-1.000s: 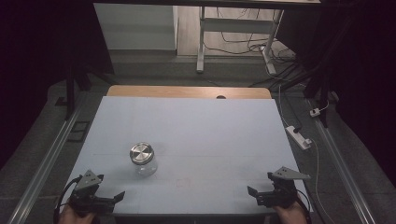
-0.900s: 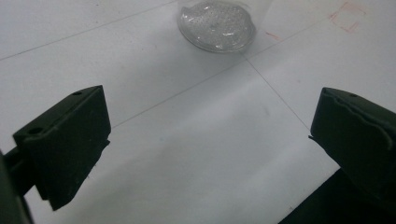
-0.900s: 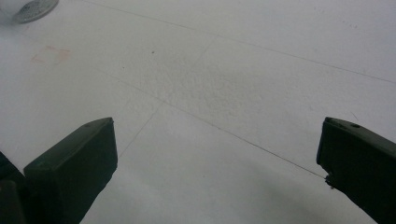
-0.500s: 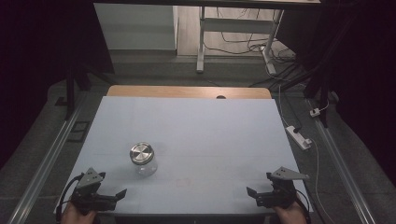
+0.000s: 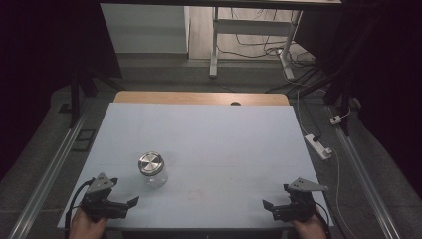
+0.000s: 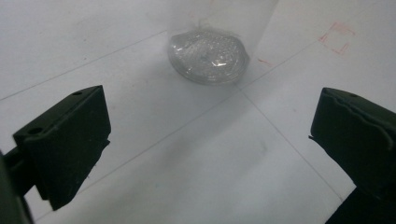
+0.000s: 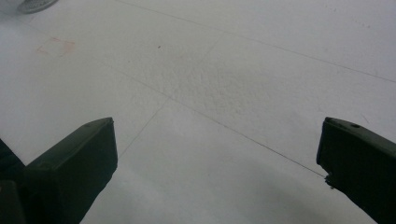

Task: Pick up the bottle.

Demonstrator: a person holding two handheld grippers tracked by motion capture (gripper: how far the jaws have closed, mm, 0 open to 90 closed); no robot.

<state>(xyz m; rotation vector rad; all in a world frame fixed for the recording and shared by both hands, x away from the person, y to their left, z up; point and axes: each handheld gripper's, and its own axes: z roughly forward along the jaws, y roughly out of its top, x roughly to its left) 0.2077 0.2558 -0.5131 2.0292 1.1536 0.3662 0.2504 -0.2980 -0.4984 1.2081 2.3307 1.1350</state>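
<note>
Left gripper (image 5: 130, 203) sits at the lower left of the high view, jaws spread wide and holding nothing, aimed up and to the right toward the glass jar (image 5: 152, 169). In the left gripper view the two black jaws frame the bottom corners and the jar's clear base (image 6: 208, 57) sits in the upper middle of the frame, near but well clear of the jaws. The jar stands upright on the white table (image 5: 224, 144), capped by a round metal lid (image 5: 150, 162), left of centre in the lower half of the high view. Over at the lower right, the right gripper (image 5: 267, 205) is likewise spread and empty, pointing left, well apart from the jar; in its own view the jar's base just peeks in at the top left corner (image 7: 35, 4). Risk from here, as I read it: clear glass is slick and hard to judge, so a jaw arriving off-centre could nudge the jar and tip it or slide it. A grip on the lid alone might twist rather than hold.
</note>
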